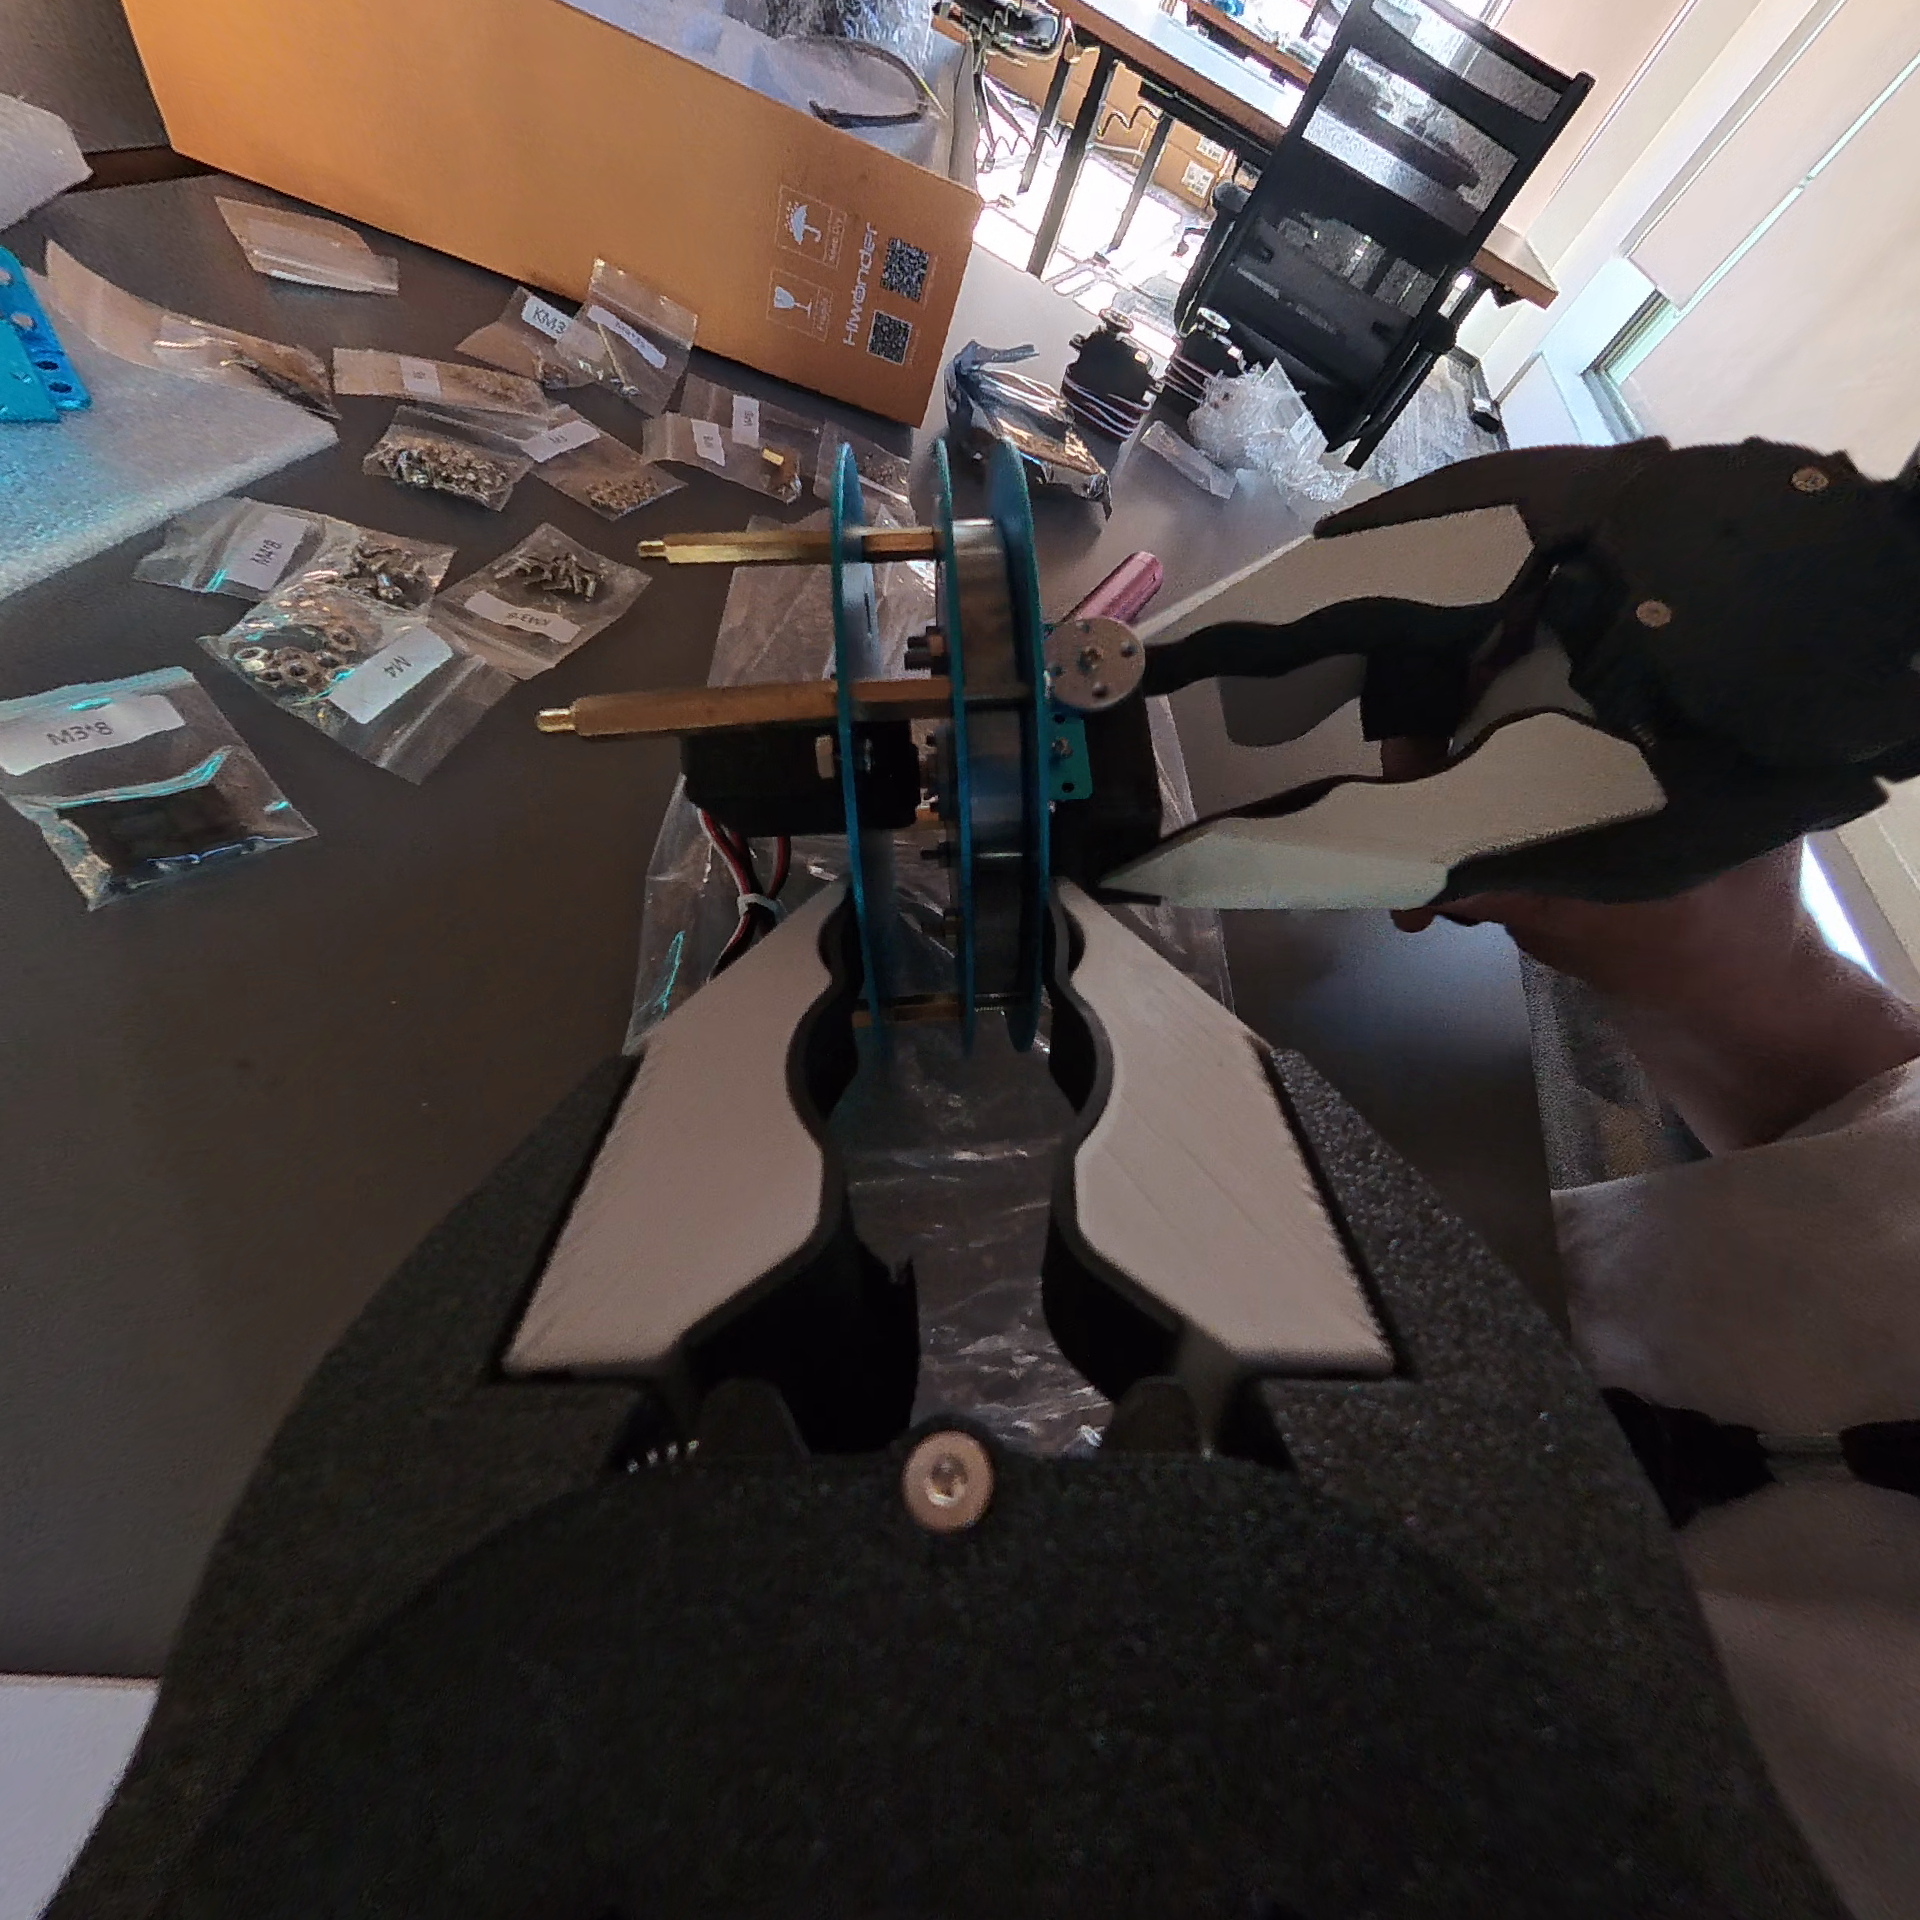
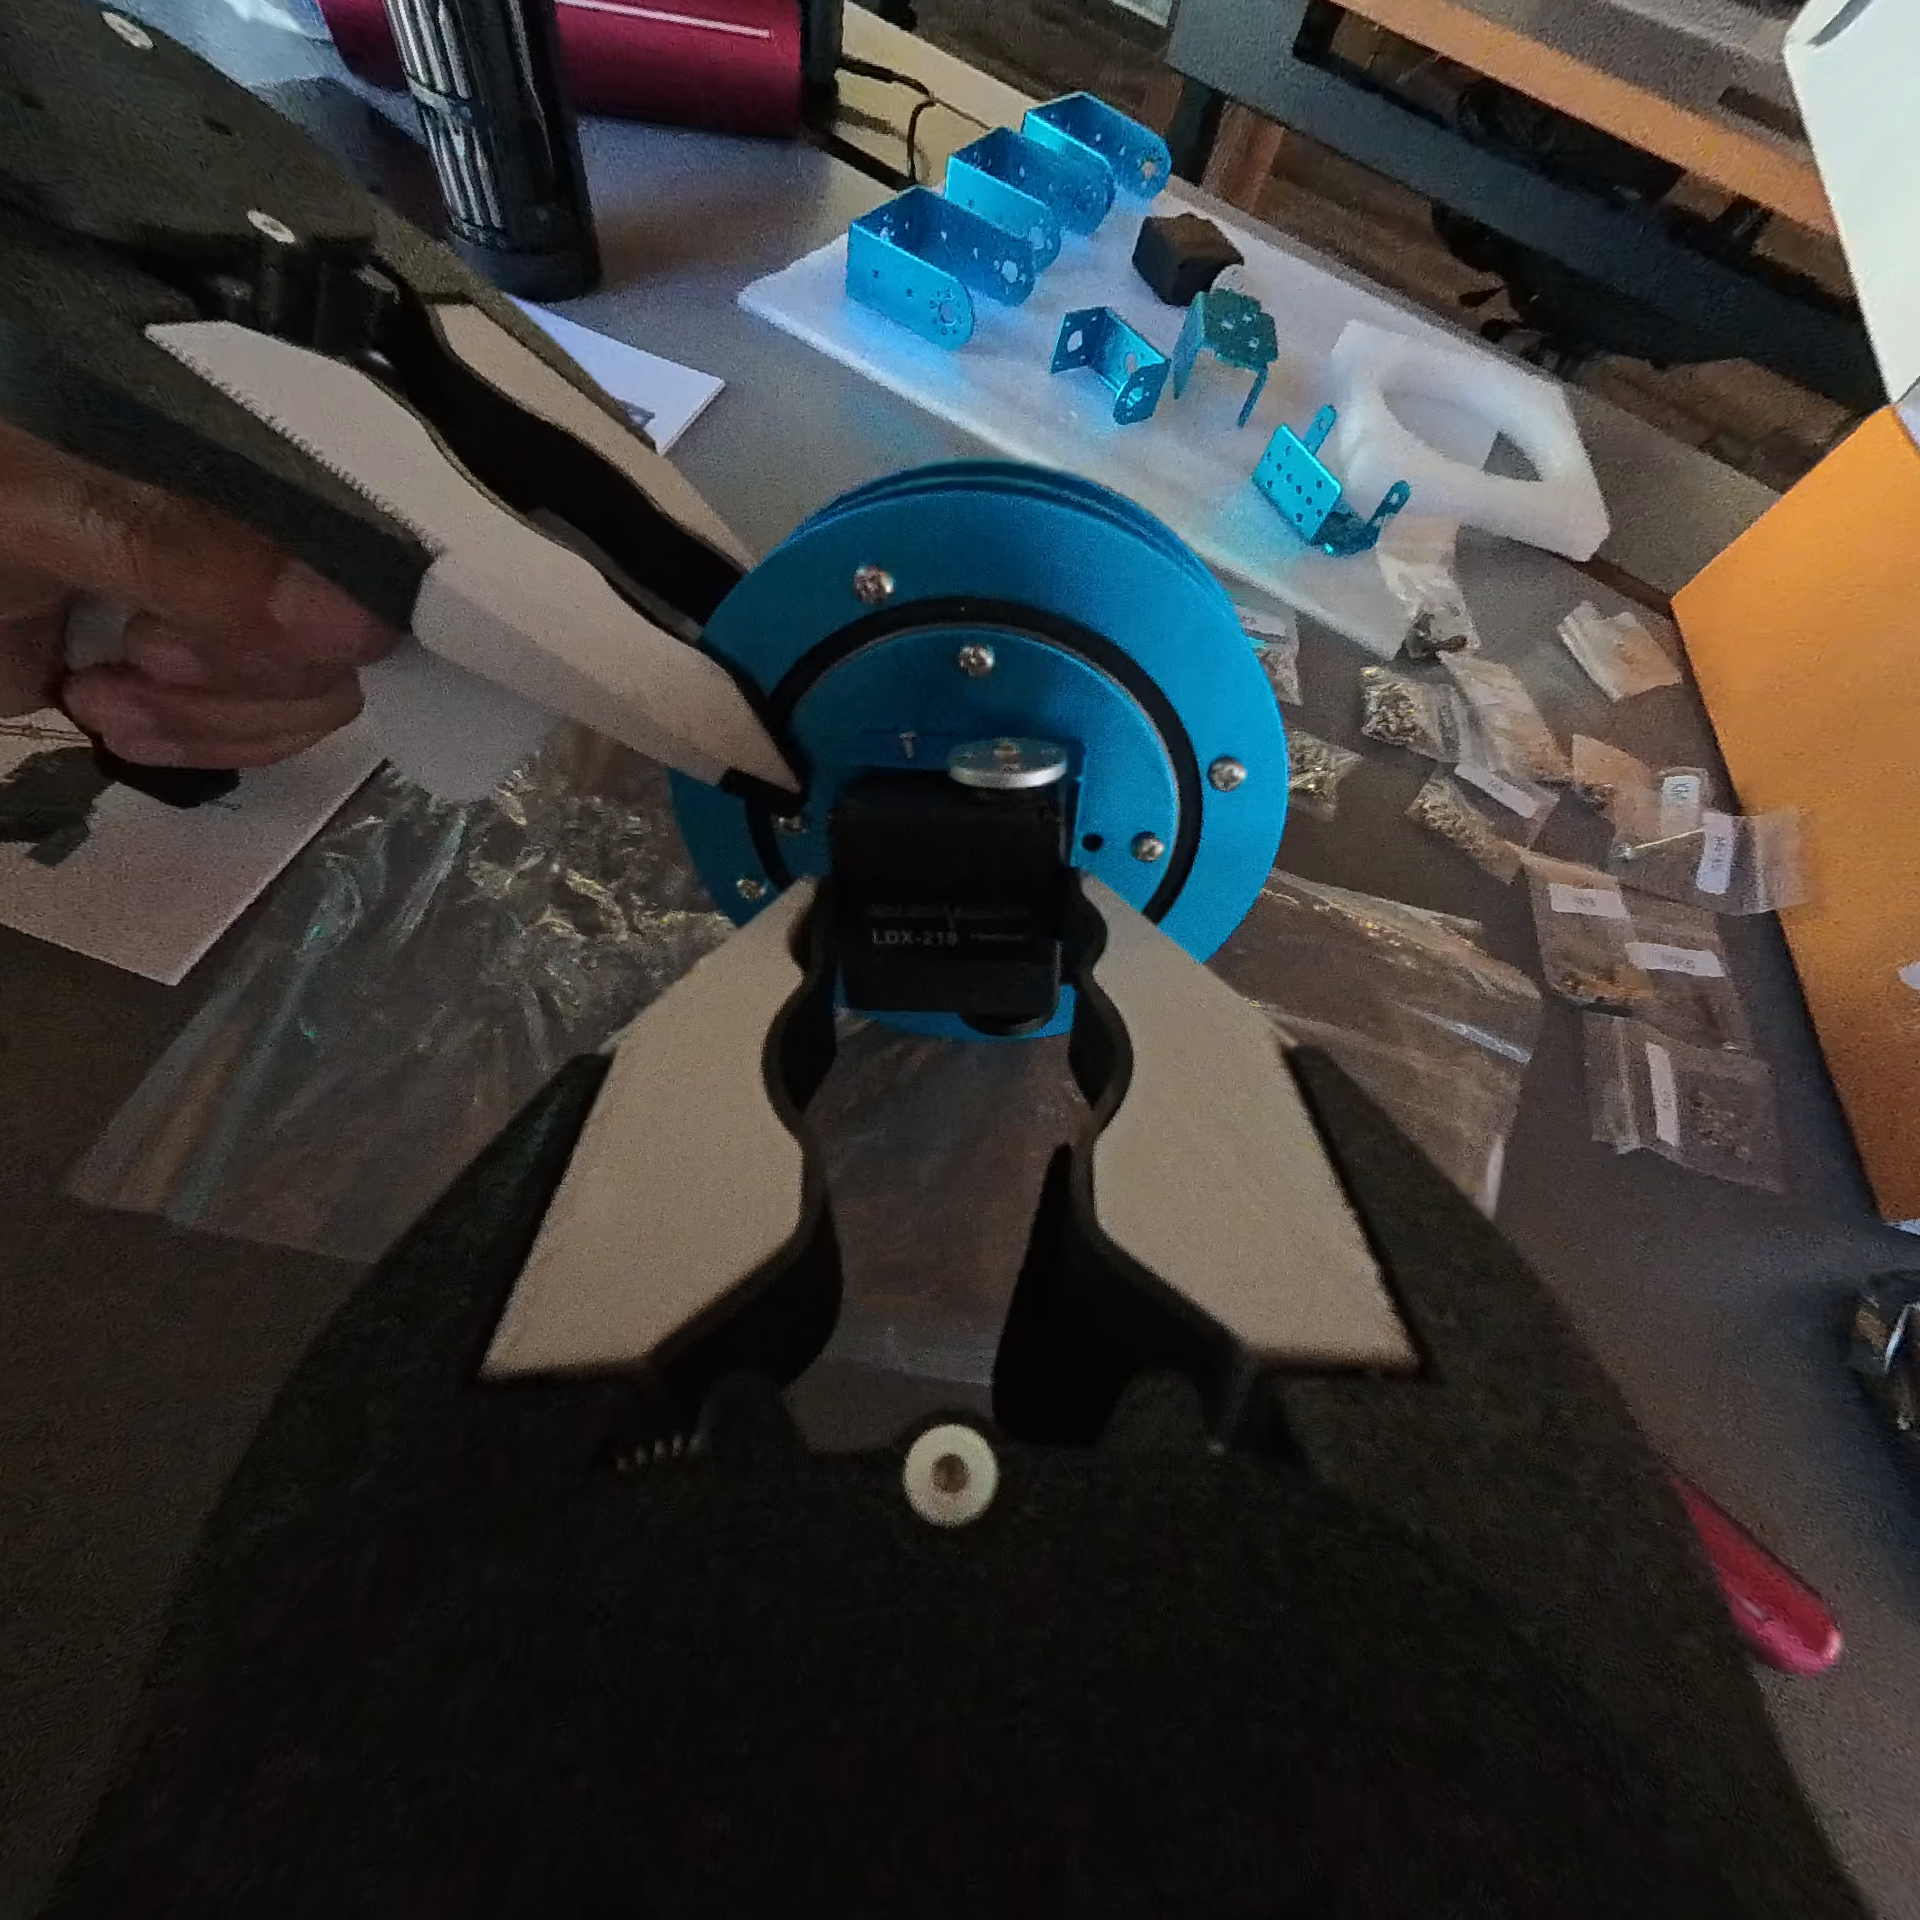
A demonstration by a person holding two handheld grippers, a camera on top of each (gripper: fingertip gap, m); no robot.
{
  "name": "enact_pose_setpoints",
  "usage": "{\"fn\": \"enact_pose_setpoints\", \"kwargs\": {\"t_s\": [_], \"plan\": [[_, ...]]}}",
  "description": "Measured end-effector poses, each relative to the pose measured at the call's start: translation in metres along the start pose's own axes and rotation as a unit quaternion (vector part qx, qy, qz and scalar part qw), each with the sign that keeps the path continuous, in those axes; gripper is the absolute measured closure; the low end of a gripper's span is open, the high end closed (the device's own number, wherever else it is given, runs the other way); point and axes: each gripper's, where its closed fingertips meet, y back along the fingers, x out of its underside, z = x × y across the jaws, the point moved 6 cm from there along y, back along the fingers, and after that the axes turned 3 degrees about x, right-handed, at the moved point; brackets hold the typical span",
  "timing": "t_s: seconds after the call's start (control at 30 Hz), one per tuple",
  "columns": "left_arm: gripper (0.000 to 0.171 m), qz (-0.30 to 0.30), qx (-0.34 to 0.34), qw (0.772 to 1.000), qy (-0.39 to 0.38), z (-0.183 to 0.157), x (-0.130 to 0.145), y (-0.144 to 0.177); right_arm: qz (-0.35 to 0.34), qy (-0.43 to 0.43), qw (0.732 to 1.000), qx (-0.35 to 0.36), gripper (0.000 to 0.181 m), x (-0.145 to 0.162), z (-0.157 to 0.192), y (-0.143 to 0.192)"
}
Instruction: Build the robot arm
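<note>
Above the dark table [image 1: 312, 1039], the left gripper [image 1: 951, 914] clamps the stacked blue discs of a round base assembly [image 1: 935, 665], held on edge. From the right, the right gripper [image 2: 945, 904] closes on its black servo [image 2: 945, 904]. Small parts bags [image 1: 343, 582] and an orange box [image 1: 540, 156] lie far left.

Left wrist view: disc assembly [image 1: 935, 727] held above the bench [image 1: 312, 1091], over a plastic sheet [image 1: 966, 1195]. Hardware bags [image 1: 343, 665] lie to its left. Cardboard box [image 1: 582, 177] stands far behind the bags. Servos [image 1: 1112, 384] lie right of the box.
</note>
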Motion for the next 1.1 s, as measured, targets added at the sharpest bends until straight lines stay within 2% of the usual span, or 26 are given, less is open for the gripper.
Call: {"fn": "enact_pose_setpoints", "kwargs": {"t_s": [0.2,0.33,0.73,1.1], "plan": [[0.139,0.0,-0.006,1.0,-0.001,-0.0002,-0.0007,-0.0001,-0.02,-0.053,0.998,-0.004,0.14,0.0003,-0.0029,-0.002],[0.139,0.0,-0.006,1.0,0.0,0.0006,-0.0005,0.0004,-0.049,-0.021,0.999,0.009,0.14,0.0019,-0.0006,-0.003],[0.139,0.001,-0.008,1.0,-0.002,-0.0011,-0.0014,-0.0001,-0.038,-0.036,0.998,-0.019,0.138,0.0086,-0.0037,-0.0008],[0.139,0.001,-0.01,1.0,0.0,-0.0001,-0.0017,0.0,-0.05,-0.094,0.994,-0.034,0.139,0.0066,-0.0045,-0.0034]]}}
